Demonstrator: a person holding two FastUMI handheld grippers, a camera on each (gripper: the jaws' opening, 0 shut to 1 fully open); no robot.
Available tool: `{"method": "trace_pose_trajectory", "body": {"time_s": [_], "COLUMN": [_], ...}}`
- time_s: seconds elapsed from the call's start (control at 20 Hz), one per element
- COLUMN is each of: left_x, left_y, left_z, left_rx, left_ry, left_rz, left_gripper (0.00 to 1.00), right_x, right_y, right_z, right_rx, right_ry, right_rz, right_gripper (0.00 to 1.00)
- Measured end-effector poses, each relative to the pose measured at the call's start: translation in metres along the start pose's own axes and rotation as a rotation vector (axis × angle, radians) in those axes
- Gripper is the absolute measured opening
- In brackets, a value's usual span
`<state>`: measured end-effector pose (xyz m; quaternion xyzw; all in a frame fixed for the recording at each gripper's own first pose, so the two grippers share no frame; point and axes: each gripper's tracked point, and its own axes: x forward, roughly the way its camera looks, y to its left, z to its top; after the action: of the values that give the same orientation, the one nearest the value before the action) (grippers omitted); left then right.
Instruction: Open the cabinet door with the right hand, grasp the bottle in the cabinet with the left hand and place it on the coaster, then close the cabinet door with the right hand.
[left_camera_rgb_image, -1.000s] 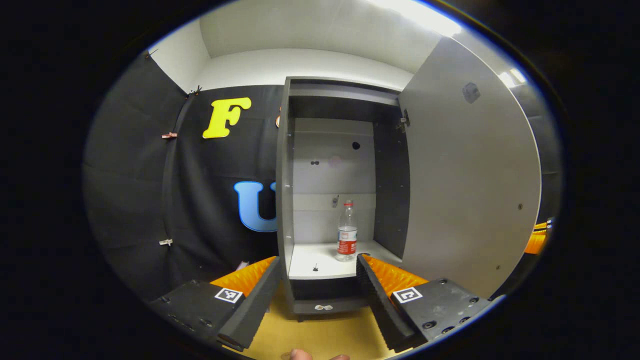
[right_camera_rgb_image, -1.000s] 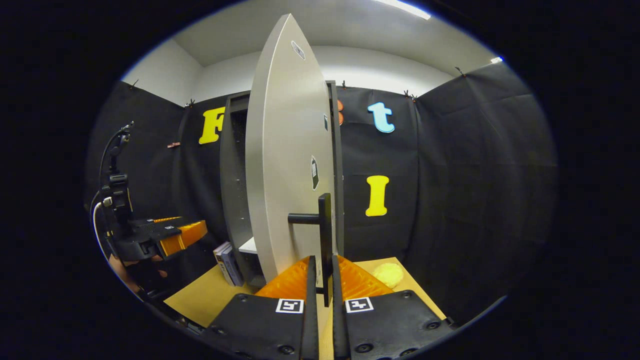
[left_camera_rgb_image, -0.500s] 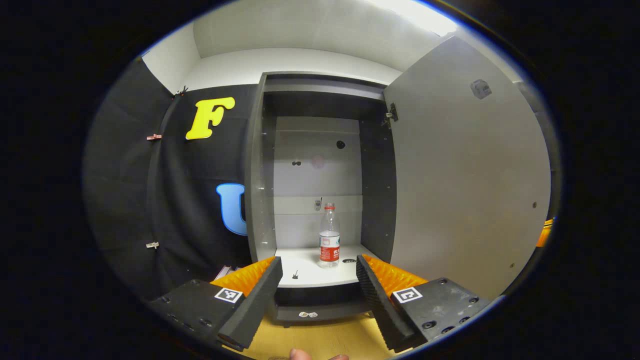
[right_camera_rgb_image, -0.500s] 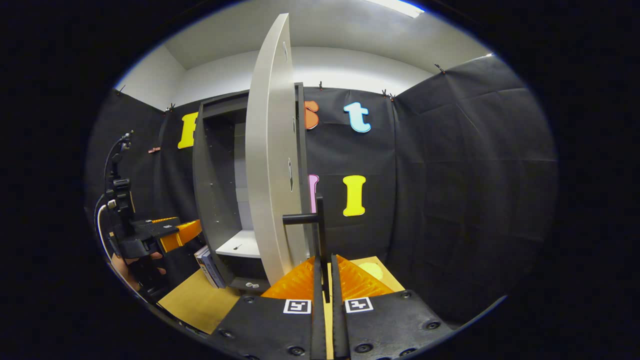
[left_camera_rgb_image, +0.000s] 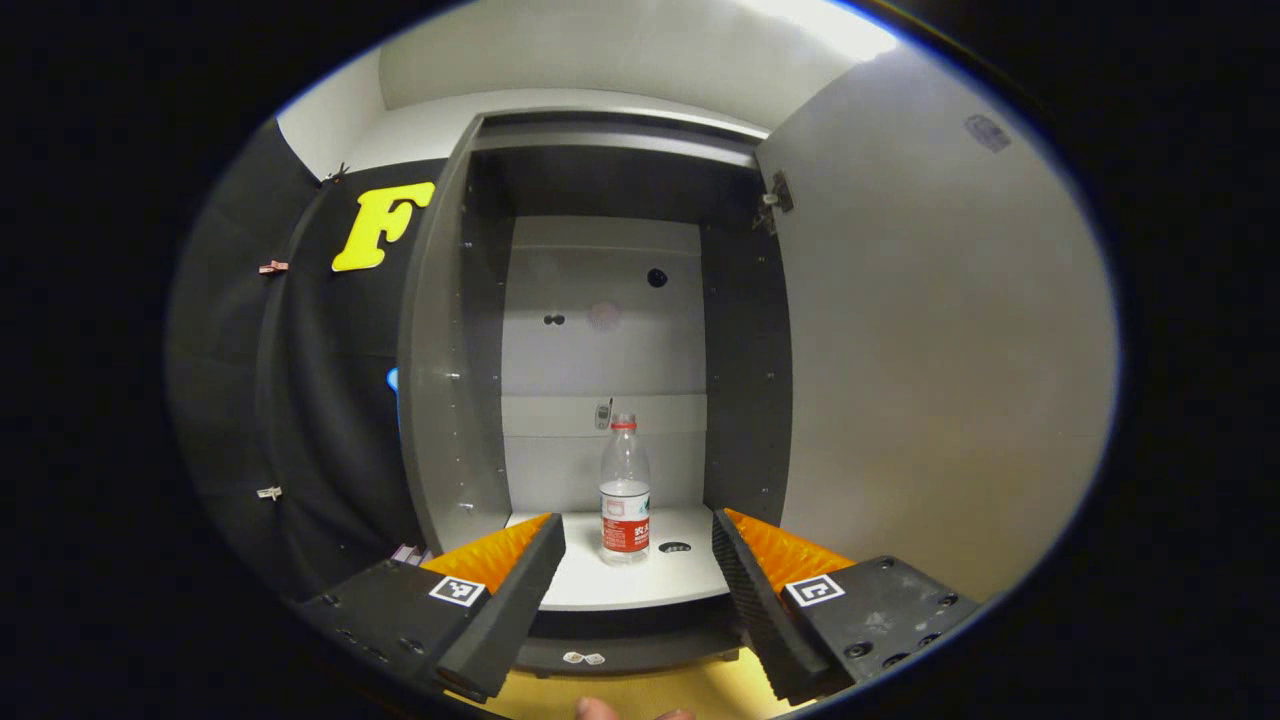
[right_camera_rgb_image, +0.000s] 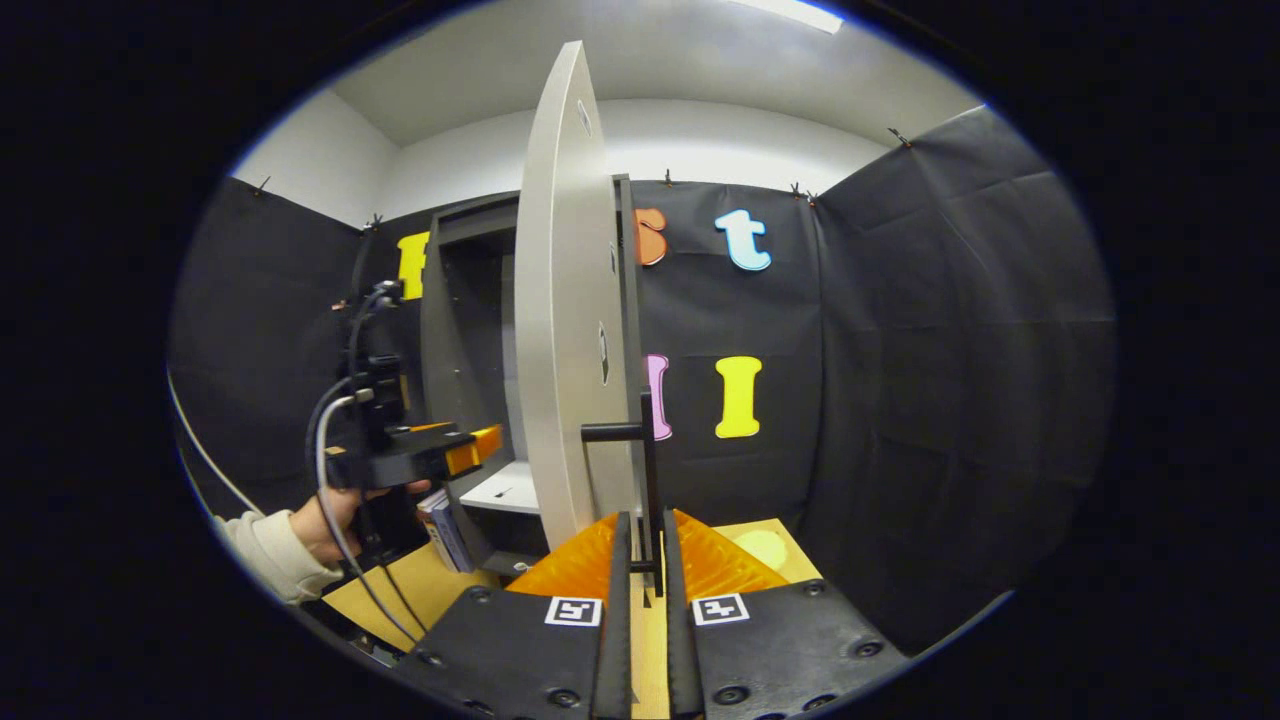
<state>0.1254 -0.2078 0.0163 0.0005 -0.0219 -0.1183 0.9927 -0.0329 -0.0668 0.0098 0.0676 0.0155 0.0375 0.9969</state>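
Nearest the right camera, the right tool (right_camera_rgb_image: 641, 560) is clamped on the black bar handle (right_camera_rgb_image: 650, 480) of the tall pale-grey cabinet door (right_camera_rgb_image: 565, 330), its fingers pressed together on the bar. Over the last second the door has swung wider and now stands edge-on in the right gripper view, so the opening step looks essentially done. Over the light wooden counter (right_camera_rgb_image: 420, 590), the left tool (left_camera_rgb_image: 635, 560) has closed in on the dark-framed cabinet (left_camera_rgb_image: 440, 350), its fingers spread wide apart and holding nothing; the hand (right_camera_rgb_image: 325, 520) carrying it shows in the right gripper view. Ahead of it, on the cabinet's white shelf (left_camera_rgb_image: 600, 585), the clear plastic bottle with a red cap and red label (left_camera_rgb_image: 625, 490) stands upright, now lined up between the open fingers but untouched. A small dark mark (left_camera_rgb_image: 675, 547) lies just beside it. Farther right on the counter, the round yellow coaster (right_camera_rgb_image: 762, 548) waits bare.
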Motion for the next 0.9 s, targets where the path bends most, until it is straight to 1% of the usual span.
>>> {"method": "trace_pose_trajectory", "body": {"time_s": [0.05,0.1,0.15,0.2,0.35,0.45,0.5,0.55,0.6,0.65,0.7,0.75,0.8,0.85,0.9], "left_x": [0.010,0.022,0.031,0.042,0.071,0.089,0.098,0.108,0.116,0.125,0.135,0.143,0.151,0.157,0.165], "left_y": [-0.001,-0.003,-0.004,-0.006,-0.011,-0.008,-0.008,-0.004,-0.002,0.001,0.004,0.006,0.006,0.006,0.006], "left_z": [-0.003,-0.006,-0.008,-0.010,-0.019,-0.026,-0.031,-0.036,-0.040,-0.044,-0.047,-0.051,-0.056,-0.060,-0.064], "left_rx": [0.001,-0.001,-0.006,-0.014,-0.016,-0.004,0.002,0.005,0.007,0.014,0.020,0.022,0.020,0.014,0.006], "left_ry": [0.005,0.005,0.005,0.000,0.007,0.022,0.028,0.039,0.051,0.059,0.063,0.070,0.078,0.089,0.099], "left_rz": [0.001,0.001,-0.002,-0.008,-0.020,-0.006,0.000,0.015,0.026,0.035,0.044,0.049,0.054,0.056,0.061], "left_gripper": [0.89,0.90,0.94,0.93,0.94,0.94,0.90,0.94,0.94,0.94,0.90,0.94,0.93,0.90,0.93], "right_x": [0.001,0.001,0.002,0.004,-0.001,0.005,0.009,0.016,0.017,0.012,0.008,0.005,0.005,0.008,0.010], "right_y": [-0.002,-0.007,-0.011,-0.017,-0.029,-0.034,-0.039,-0.049,-0.053,-0.053,-0.052,-0.054,-0.057,-0.060,-0.060], "right_z": [0.001,0.001,0.003,0.003,0.003,0.013,0.016,0.014,0.011,0.007,0.005,0.006,0.008,0.007,0.006], "right_rx": [-0.003,-0.010,-0.009,-0.005,0.018,0.022,0.008,-0.008,-0.012,-0.011,-0.012,-0.019,-0.029,-0.035,-0.037], "right_ry": [-0.006,-0.013,-0.020,-0.015,-0.016,-0.079,-0.102,-0.107,-0.092,-0.068,-0.055,-0.061,-0.067,-0.067,-0.064], "right_rz": [0.004,-0.010,-0.025,-0.045,-0.116,-0.138,-0.155,-0.178,-0.182,-0.184,-0.180,-0.186,-0.190,-0.192,-0.189], "right_gripper": [0.19,0.24,0.42,0.44,0.99,0.97,0.97,1.00,0.97,0.98,0.97,0.97,0.97,0.97,0.97]}}
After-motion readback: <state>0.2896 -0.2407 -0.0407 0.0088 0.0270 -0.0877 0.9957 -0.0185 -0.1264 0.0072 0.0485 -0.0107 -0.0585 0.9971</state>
